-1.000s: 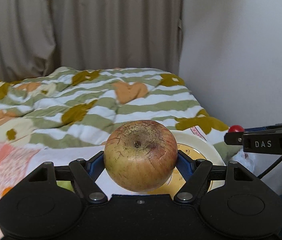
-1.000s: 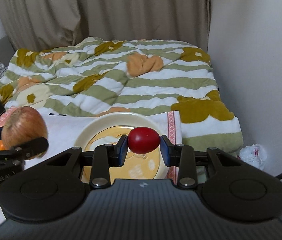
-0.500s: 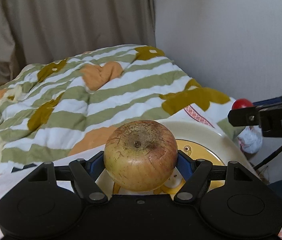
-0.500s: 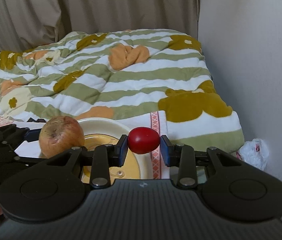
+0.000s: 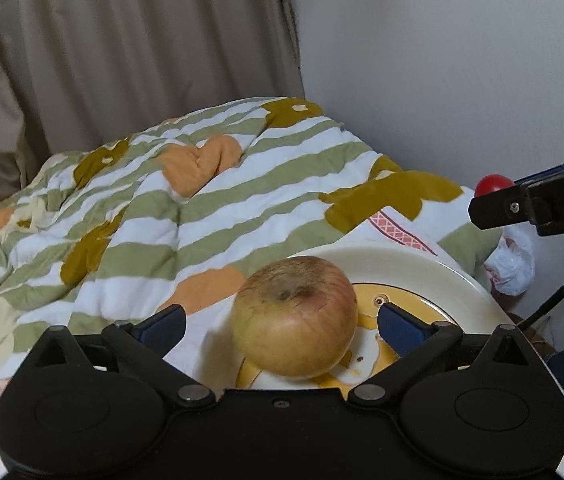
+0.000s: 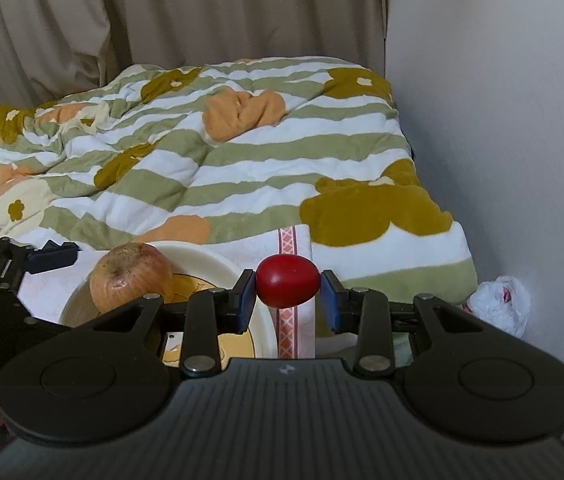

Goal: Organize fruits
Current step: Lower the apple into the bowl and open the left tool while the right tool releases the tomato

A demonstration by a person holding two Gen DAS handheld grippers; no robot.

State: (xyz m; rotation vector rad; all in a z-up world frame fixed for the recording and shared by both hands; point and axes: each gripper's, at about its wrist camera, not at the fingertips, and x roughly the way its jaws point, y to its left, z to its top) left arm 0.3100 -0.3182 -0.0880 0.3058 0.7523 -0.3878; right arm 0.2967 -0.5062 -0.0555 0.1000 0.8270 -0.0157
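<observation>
A yellow-red apple (image 5: pixel 294 317) rests on the cream plate (image 5: pixel 433 268) with a yellow picture. My left gripper (image 5: pixel 280 322) is open, its blue pads apart from the apple on both sides. The apple (image 6: pixel 131 280) and plate (image 6: pixel 218 261) also show in the right wrist view, with the left gripper (image 6: pixel 48 258) at the far left. My right gripper (image 6: pixel 286 295) is shut on a small red tomato (image 6: pixel 287 286), held just right of the plate's edge. The tomato (image 5: pixel 493 185) also shows at the right of the left wrist view.
A striped green, white and orange quilt (image 6: pixel 210 160) covers the bed behind the plate. A white cloth with a pink border (image 6: pixel 287 248) lies under the plate. A wall (image 6: pixel 501 100) stands at the right, with a crumpled white bag (image 6: pixel 499 306) at its foot. Curtains hang behind.
My left gripper opened and let go of the apple, which now sits on the plate. My right gripper kept hold of the tomato and stayed beside the plate.
</observation>
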